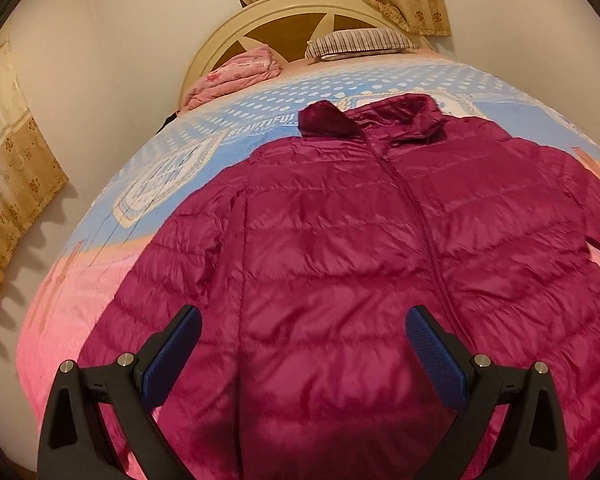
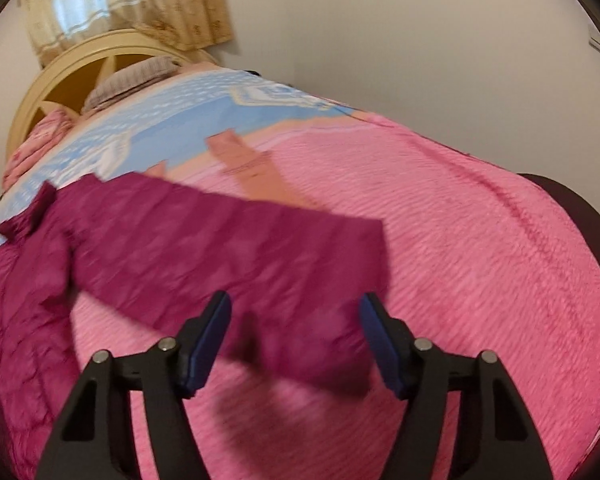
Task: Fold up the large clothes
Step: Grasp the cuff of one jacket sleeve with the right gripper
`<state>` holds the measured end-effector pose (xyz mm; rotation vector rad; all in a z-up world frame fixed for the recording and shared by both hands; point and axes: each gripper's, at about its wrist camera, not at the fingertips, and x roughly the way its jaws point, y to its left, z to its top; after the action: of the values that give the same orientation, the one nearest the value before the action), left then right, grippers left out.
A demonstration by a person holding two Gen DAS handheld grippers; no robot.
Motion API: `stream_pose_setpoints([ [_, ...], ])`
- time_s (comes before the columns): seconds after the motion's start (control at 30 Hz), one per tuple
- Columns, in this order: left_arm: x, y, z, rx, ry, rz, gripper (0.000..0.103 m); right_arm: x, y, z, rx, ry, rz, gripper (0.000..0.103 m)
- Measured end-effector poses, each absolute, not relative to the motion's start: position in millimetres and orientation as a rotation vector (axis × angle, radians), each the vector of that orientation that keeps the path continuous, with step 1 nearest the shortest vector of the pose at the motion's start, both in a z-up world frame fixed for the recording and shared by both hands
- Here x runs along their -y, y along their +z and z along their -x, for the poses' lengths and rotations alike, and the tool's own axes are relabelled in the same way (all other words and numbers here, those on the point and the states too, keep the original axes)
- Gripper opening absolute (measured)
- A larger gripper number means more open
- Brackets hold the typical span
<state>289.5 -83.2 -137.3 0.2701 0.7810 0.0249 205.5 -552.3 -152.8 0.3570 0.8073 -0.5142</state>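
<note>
Folding has not begun, I judge: the magenta quilted down jacket [image 1: 340,248] lies flat, front up, on the pink and blue bedspread [image 2: 480,240]. The left gripper [image 1: 303,354] hangs over its lower body, jaws wide and holding nothing. The right gripper [image 2: 295,338], also wide and empty, hangs over the spread sleeve [image 2: 228,248]. Next, this sleeve probably must be pinched and laid across the chest. The striped pillow [image 1: 360,42] and folded pink blanket [image 1: 236,76] lie near the headboard, well apart.

Left gripper [image 1: 303,320] and right gripper [image 2: 295,306]: black triangular-cutout arms, silver round pins, textured blue pads on the jaws.
</note>
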Motion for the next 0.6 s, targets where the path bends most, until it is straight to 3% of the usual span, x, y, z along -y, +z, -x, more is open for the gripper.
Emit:
stream_pose_setpoints([
  [0.07,77,-135,-296,-0.782,0.04,-0.262,0.102,565,-153,-208,-0.825,-0.528,-0.363,0.057],
  [0.2,68,-136,-312,-0.788,0.066,-0.253,0.102,580,-166,-220,-0.882,-0.518,-0.392,0.052],
  [0.3,66,-144,-326,-0.806,0.088,-0.276,0.102,583,-175,-224,-0.901,-0.479,-0.41,0.039],
  [0.37,62,-149,-332,-0.822,0.091,-0.273,0.102,583,-173,-223,-0.887,-0.441,-0.408,0.023],
  [0.43,57,-153,-337,-0.843,0.096,-0.261,0.102,582,-170,-226,-0.872,-0.417,-0.41,0.017],
  [0.6,50,-152,-341,-0.858,0.094,-0.249,0.102,565,-142,-238,-0.804,-0.387,-0.321,0.013],
])
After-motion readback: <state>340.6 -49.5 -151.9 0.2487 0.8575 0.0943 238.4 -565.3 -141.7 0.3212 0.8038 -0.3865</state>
